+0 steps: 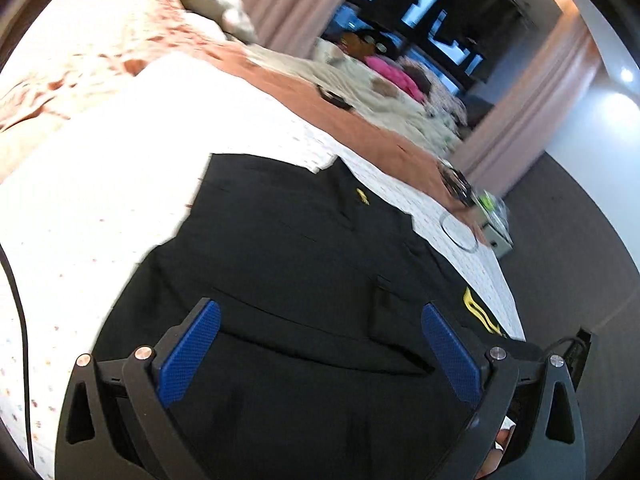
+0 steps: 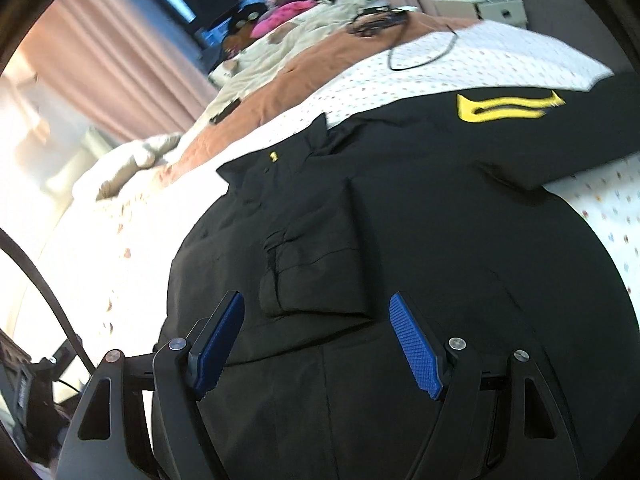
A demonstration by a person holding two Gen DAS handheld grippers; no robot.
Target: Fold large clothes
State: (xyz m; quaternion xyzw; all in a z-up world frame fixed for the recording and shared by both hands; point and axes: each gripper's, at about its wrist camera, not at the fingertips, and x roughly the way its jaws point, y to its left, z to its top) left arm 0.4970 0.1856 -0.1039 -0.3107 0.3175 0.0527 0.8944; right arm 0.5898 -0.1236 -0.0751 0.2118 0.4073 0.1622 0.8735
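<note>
Two sets of tongs, left tongs (image 1: 320,356) and right tongs (image 2: 316,346), hang released, gripping nothing, over a black jacket (image 2: 400,220) spread on the bed (image 2: 500,52) directly beneath and ahead. I judge the fold wants both pinching the near hem evenly, lifting together.

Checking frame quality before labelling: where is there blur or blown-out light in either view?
Left wrist: bedsheet overexposed at left, far bedding smeared by motion blur, black shirt nearly detailless. Right wrist: glare at left on the curtain, yellow logo slightly smeared, fisheye bending throughout.
</note>
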